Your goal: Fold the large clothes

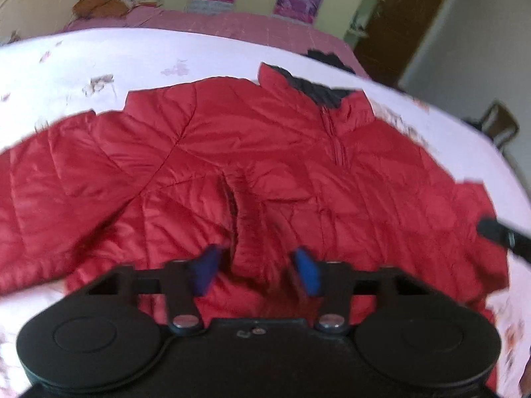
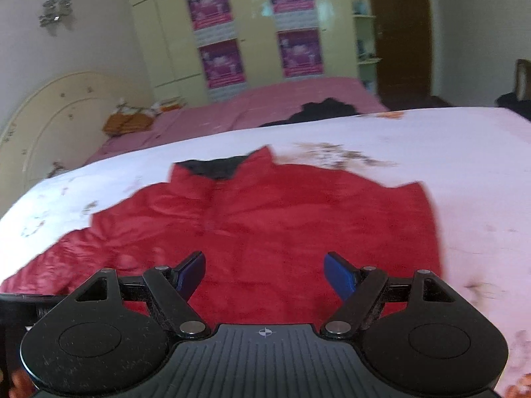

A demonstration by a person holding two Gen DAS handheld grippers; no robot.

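A red quilted jacket [image 1: 265,165] with a dark collar lining lies spread flat on a white floral bedsheet [image 1: 99,59], collar away from me. My left gripper [image 1: 255,265] is open just above the jacket's lower middle, with a raised fold of red fabric between its blue fingers [image 1: 307,270]. In the right wrist view the jacket [image 2: 265,225] fills the middle and my right gripper [image 2: 264,272] is open and empty over its lower part. The tip of the other gripper [image 1: 497,232] shows at the right edge of the left wrist view.
A second bed with a pink cover [image 2: 265,99] stands behind, with a dark garment [image 2: 325,109] and orange items [image 2: 126,122] on it. Yellow wardrobes with posters [image 2: 219,63], a brown door [image 2: 398,33] and a chair [image 1: 501,126] stand beyond.
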